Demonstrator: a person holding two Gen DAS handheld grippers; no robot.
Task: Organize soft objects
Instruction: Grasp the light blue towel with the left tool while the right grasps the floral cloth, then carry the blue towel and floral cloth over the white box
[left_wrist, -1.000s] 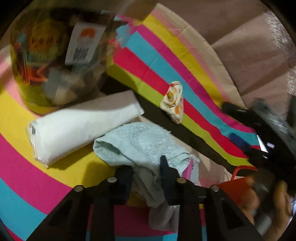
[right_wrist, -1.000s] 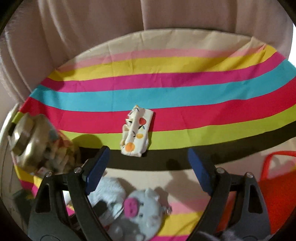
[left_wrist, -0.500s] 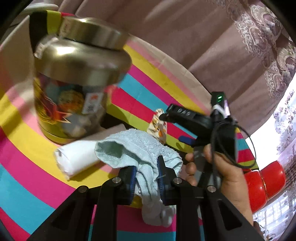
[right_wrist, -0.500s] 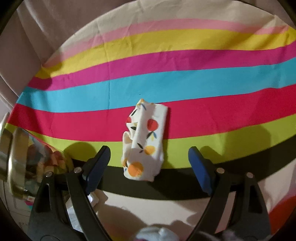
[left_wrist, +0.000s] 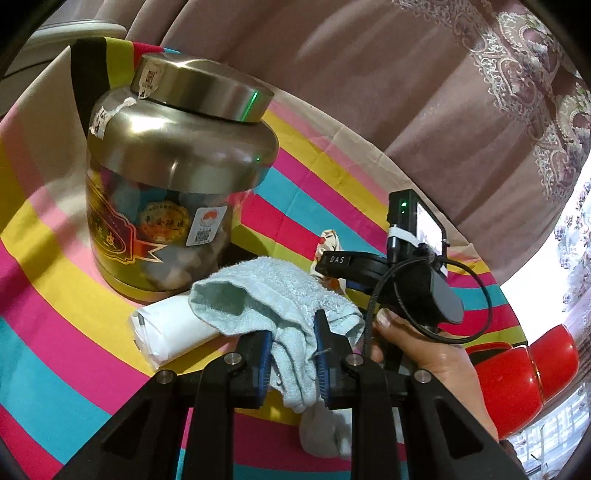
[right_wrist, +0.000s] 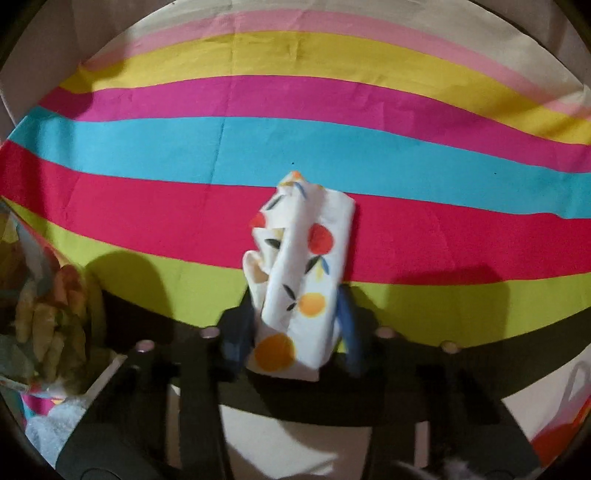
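Between the left gripper (left_wrist: 292, 354) jaws hangs a towel (left_wrist: 273, 295), its bulk spilling ahead of them. Just beyond and left of those jaws lies a rolled cloth (left_wrist: 173, 332) on the surface (left_wrist: 55, 332); behind it stands a jar (left_wrist: 173, 184). Right of the jaws sits the right gripper (right_wrist: 291, 332), a patterned cloth (right_wrist: 303, 266) between its closing jaws and reaching ahead of them.
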